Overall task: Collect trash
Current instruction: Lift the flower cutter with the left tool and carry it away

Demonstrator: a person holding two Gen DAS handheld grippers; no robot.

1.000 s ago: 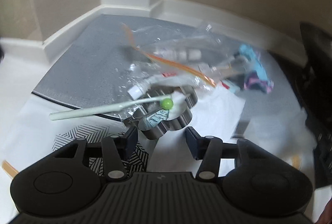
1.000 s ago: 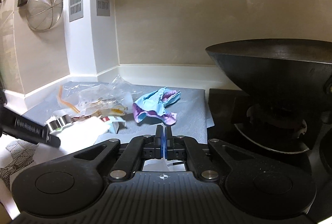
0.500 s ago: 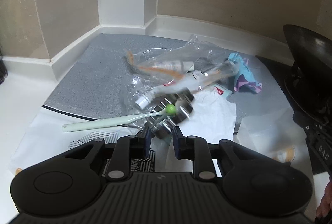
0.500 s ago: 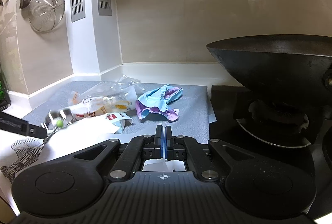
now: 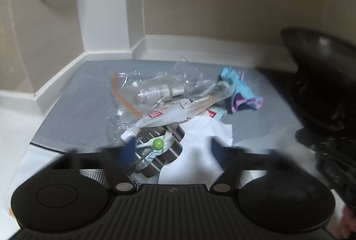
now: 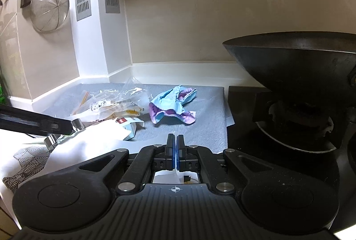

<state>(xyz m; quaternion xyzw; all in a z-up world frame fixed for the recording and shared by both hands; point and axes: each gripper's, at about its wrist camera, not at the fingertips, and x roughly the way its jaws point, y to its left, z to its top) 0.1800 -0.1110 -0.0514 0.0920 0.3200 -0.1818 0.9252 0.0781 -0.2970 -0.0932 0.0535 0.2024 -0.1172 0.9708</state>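
**Left claw open over the metal mould; trash pile on the grey mat at the counter's back corner**

Work from the counter inward: the grey mat carries the whole trash pile, and the black wok stands just beside its right edge, so keep your swing clear of it. The clear plastic bag with its tubes and the blue-purple wrapper lie behind the white paper. Your left claw has its jaws spread wide, straddling the metal mould, which holds the green-tipped stick. Centre both fingers on the mould's walls before closing; polished steel will likely slip. Your right claw is pressed together, holding nothing visible.
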